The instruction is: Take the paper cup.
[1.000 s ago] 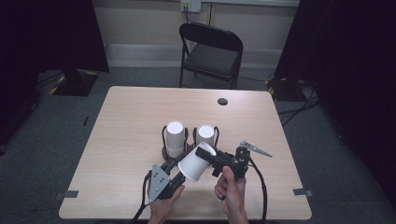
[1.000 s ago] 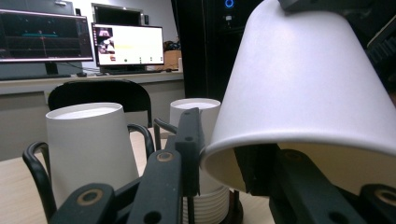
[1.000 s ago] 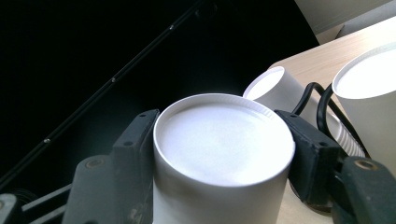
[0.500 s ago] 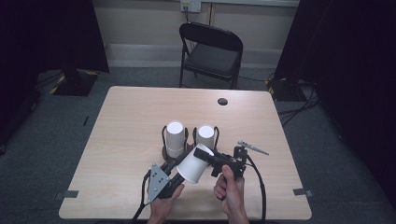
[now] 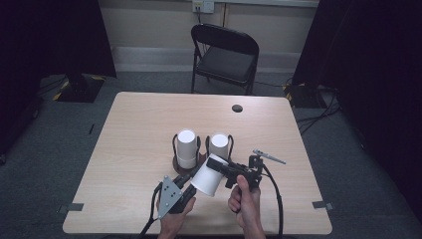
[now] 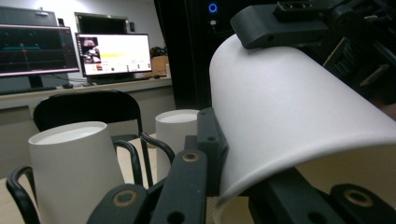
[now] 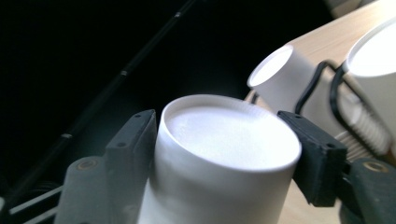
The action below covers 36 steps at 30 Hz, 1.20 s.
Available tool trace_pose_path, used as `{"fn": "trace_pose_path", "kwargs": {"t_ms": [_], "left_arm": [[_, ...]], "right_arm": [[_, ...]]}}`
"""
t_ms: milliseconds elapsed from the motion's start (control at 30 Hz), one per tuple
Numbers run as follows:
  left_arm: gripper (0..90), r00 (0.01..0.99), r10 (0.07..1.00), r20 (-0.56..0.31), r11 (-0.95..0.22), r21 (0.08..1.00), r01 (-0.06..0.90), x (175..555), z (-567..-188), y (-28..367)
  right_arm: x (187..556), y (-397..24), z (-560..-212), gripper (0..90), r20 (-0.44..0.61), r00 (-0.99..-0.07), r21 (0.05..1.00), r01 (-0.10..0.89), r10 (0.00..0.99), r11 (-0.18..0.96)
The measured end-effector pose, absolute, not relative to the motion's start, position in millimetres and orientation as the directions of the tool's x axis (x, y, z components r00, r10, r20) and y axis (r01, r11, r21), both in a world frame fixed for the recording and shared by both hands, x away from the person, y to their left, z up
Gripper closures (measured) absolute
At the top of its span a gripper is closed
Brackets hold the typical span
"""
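a white paper cup point(image 5: 208, 175) lies tilted on its side in the air above the near part of the table point(image 5: 134, 134), held between the two hand-held grippers. the left hand-held gripper point(image 5: 185, 185) is clenched on the cup's wide open rim; its jaws have just been closing, and in the left gripper view one jaw presses the cup's wall point(image 6: 299, 107) by the rim. the right hand-held gripper point(image 5: 221, 167) stands around the cup's closed base, its jaws having just been opening; in the right gripper view the base point(image 7: 224, 140) sits between the pads with a gap at the right one, so the grip is released.

just behind the held cup, two more white cups stand upside down in a black wire holder point(image 5: 199, 149), the left standing cup point(image 5: 186, 148) and the right standing cup point(image 5: 219, 145) side by side. the held cup's base end is close to the right one, which crowds any move away from the person. a small dark disc point(image 5: 237, 108) lies far back on the table, well apart. a black folding chair point(image 5: 226, 55) stands behind the table. cables trail from both grippers toward the person.
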<state>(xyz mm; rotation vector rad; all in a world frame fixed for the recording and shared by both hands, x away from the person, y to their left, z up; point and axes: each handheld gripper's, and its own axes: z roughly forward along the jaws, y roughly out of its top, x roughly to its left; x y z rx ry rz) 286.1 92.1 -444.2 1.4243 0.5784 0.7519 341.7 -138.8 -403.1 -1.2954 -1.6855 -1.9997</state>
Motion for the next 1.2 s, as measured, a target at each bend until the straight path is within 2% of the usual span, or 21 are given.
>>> {"fn": "trace_pose_path", "kwargs": {"t_ms": [100, 200, 500, 867, 967, 1200], "left_arm": [[87.0, 0.665, 0.743, 0.077, -0.009, 0.994, -0.105, 287, -444, 93], [87.1, 0.677, 0.733, 0.071, -0.012, 0.996, -0.091, 287, -443, 95], [86.7, 0.723, 0.691, 0.012, -0.019, 1.000, 0.001, 295, -446, 99], [86.7, 0.697, 0.717, 0.001, -0.064, 0.996, 0.063, 299, -446, 111], [86.7, 0.700, 0.714, -0.010, -0.075, 0.993, 0.090, 300, -444, 117], [86.7, 0.705, 0.708, -0.018, -0.117, 0.983, 0.144, 305, -437, 130]], "right_arm": [[338, -141, -398, 24.9, 0.669, -0.598, 0.739, 0.601, 0.442, -0.305], [337, -143, -396, 22.3, 0.653, -0.615, 0.754, 0.582, 0.441, -0.305], [333, -148, -396, 22.3, 0.590, -0.658, 0.805, 0.524, 0.468, -0.278], [325, -160, -397, 22.2, 0.513, -0.673, 0.857, 0.444, 0.533, -0.263], [319, -164, -398, 22.4, 0.472, -0.668, 0.881, 0.387, 0.576, -0.273], [314, -167, -400, 22.3, 0.417, -0.682, 0.907, 0.359, 0.601, -0.222]]}}
